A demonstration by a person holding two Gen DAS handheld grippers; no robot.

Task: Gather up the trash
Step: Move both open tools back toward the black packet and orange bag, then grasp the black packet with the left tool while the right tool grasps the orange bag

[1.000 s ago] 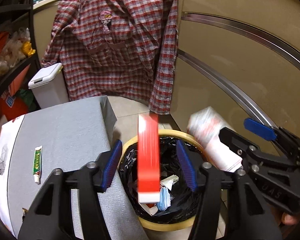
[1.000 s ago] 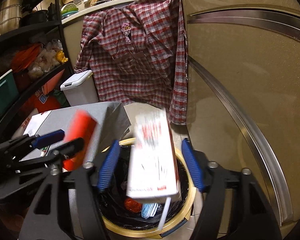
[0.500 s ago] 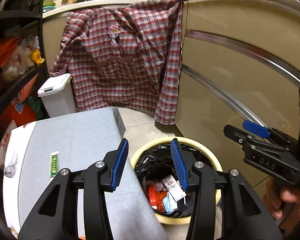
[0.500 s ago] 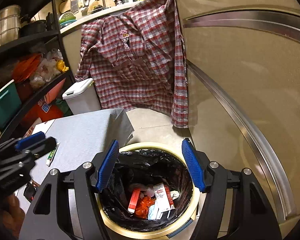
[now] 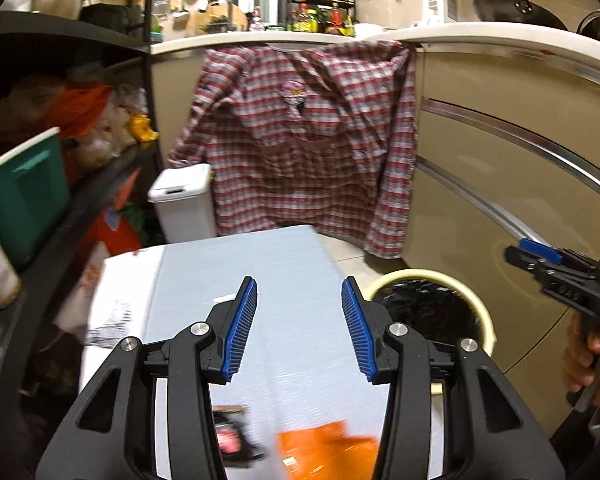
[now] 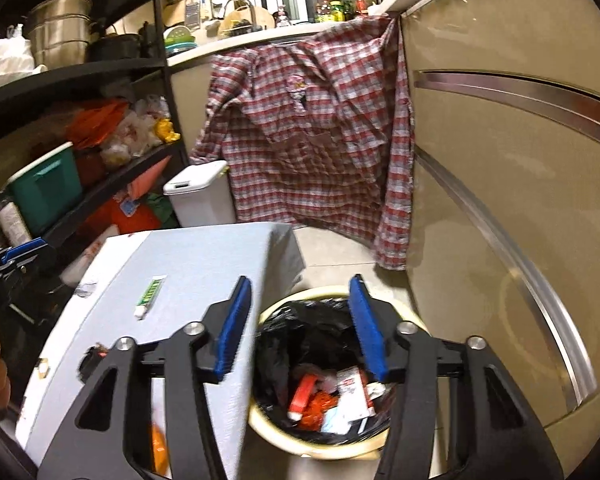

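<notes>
L gripper [image 5: 299,326] hangs over the grey-covered counter [image 5: 284,264], fingers [image 5: 242,328] apart w/ nothing between them, released. Below it, near the counter's front edge, lie a blurred orange wrapper [image 5: 328,448] and a small dark packet [image 5: 230,436] w/ a red-pink label; can't read either.

R gripper [image 6: 300,326] sits above the gap between counter edge and trash bin [image 6: 284,436], fingers [image 6: 232,328] closing, nothing between them. Its right finger overlaps the bin's mouth in the right wrist view.

The bin is round, cream-rimmed, lined w/ a black bag [image 6: 304,332], standing on the tiled floor just beside the counter's right side and near the beige cabinet front [image 6: 500,200]. Inside: a red carton [image 6: 302,394], a white box w/ red print [image 6: 350,398], crumpled orange-red wrapper [image 6: 320,404], other bits too small to tell.

On the counter, well apart from the bin, a green-white tube [image 6: 150,296] lies flat, cap toward the camera. Near the left front edge, a small dark object w/ red [image 6: 94,356], partly hidden behind the gripper. An orange sliver [image 6: 160,448] shows thru the gripper frame.

Background: red plaid shirt [image 6: 312,140] hanging from the worktop edge, white lidded bin [image 6: 198,192] on the floor beside it, black shelving [image 6: 72,68] w/ pots, bags, a teal box [image 6: 44,188]. In the left wrist view a hand [image 5: 588,356] grips the R gripper's handle at the right edge.
</notes>
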